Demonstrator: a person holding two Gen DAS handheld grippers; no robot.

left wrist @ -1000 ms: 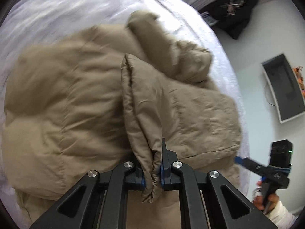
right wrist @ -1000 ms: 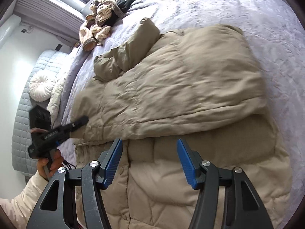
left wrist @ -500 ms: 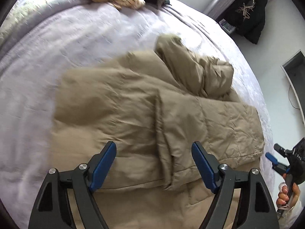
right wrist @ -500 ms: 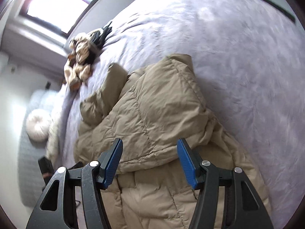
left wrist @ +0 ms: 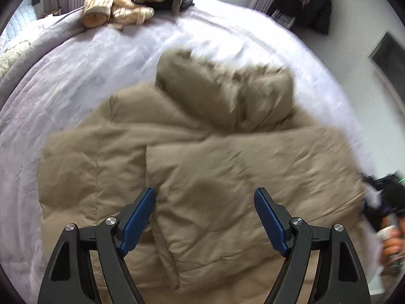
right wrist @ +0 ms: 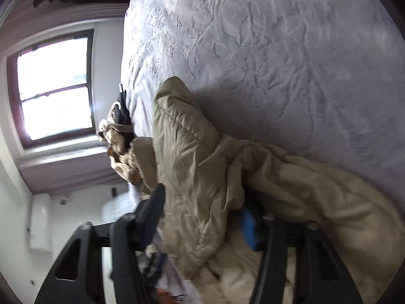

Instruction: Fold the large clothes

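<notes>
1. Looked over both wrist views and honestly there's no readable text anywhere: no labels, brand names, numbers or signs.
2. The tan puffer coat [left wrist: 202, 167] shows only plain quilted fabric, no tag or logo in sight.
3. The pale bedspread [right wrist: 278, 50] has just a textured pattern, no lettering.
4. Stuff in the background is too blurry or small to make out any writing.

Left gripper [left wrist: 205, 217] hanging wide open over a puffy tan jacket [left wrist: 202, 157], nothing between the blue pads [left wrist: 138, 219], jacket spread on a pale lavender bedspread [left wrist: 76, 71], folded sleeve on top, rumpled cream clothes [left wrist: 121, 2] at the far edge, hand [left wrist: 393, 243] at lower right
</notes>
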